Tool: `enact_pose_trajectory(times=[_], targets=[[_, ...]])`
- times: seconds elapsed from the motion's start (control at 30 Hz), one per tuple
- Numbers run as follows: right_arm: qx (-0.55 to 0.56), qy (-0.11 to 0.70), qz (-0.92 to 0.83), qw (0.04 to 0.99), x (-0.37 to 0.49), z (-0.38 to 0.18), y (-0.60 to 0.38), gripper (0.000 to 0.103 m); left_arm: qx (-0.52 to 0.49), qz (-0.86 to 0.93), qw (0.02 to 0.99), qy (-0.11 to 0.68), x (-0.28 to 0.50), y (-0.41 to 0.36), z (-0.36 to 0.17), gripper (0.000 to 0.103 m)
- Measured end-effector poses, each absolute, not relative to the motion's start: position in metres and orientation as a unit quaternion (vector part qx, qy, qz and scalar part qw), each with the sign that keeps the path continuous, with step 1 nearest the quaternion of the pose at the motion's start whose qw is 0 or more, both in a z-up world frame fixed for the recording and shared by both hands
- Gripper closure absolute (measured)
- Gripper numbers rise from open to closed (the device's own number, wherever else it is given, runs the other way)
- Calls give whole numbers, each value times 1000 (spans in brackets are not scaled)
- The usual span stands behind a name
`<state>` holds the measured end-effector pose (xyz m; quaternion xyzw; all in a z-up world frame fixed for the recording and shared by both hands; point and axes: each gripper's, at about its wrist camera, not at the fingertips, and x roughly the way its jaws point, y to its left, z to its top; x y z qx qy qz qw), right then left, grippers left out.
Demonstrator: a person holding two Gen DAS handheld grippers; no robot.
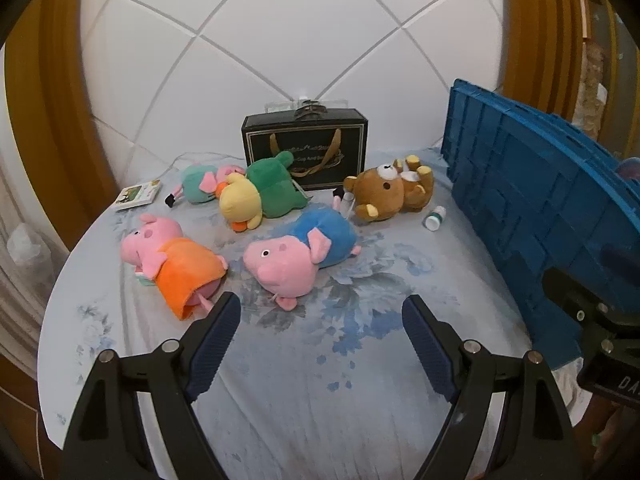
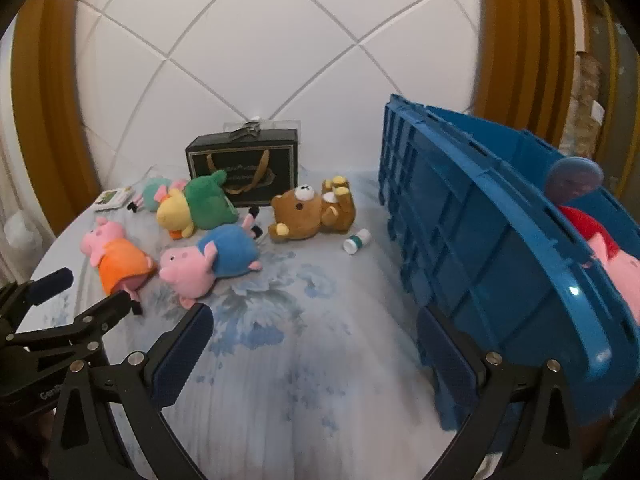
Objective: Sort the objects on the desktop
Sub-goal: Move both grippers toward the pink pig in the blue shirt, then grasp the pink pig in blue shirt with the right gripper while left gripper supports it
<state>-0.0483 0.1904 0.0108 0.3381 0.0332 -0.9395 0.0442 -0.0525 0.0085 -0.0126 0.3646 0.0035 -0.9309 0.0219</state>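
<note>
Left gripper [image 1: 321,314] & right gripper [image 2: 314,326]: fingers wide apart, holding nothing. Plush toys lie beside blue crate [image 2: 480,216].

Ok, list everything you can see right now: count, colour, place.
pig plush: one, blue top, table centre
pig plush: one, orange dress, left
pig plush: one, teal top, far left
dinosaur plush: one, green and yellow, behind the pigs
bear plush: one, brown, right of centre
small bottle: one, white, lying beside the bear
gift box: one, black, at the wall
card box: one, white, far left edge
crate: one, blue, right, holding a red-dressed pig
left gripper: open
right gripper: open
</note>
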Motion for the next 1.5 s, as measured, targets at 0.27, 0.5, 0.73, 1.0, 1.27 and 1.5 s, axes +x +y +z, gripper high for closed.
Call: enact_pose_trajectory(times=[0.27, 0.5, 0.73, 1.0, 1.27, 1.5], targets=[[359, 42, -930, 68, -82, 0, 181, 0, 398, -916, 46, 17, -81, -5, -31, 20], [387, 43, -918, 79, -123, -17, 173, 0, 430, -900, 66, 10, -117, -15, -50, 20], [416, 48, -902, 106, -181, -44, 159, 0, 481, -872, 64, 58, -158, -48, -91, 20], [449, 46, -880, 146, -261, -88, 135, 0, 482, -865, 107, 89, -215, -84, -125, 20], [472, 56, -856, 206, -313, -111, 101, 0, 546, -830, 78, 83, -245, -66, -172, 20], [522, 54, -813, 252, -330, -145, 76, 0, 523, -848, 80, 19, -255, -77, -184, 0]])
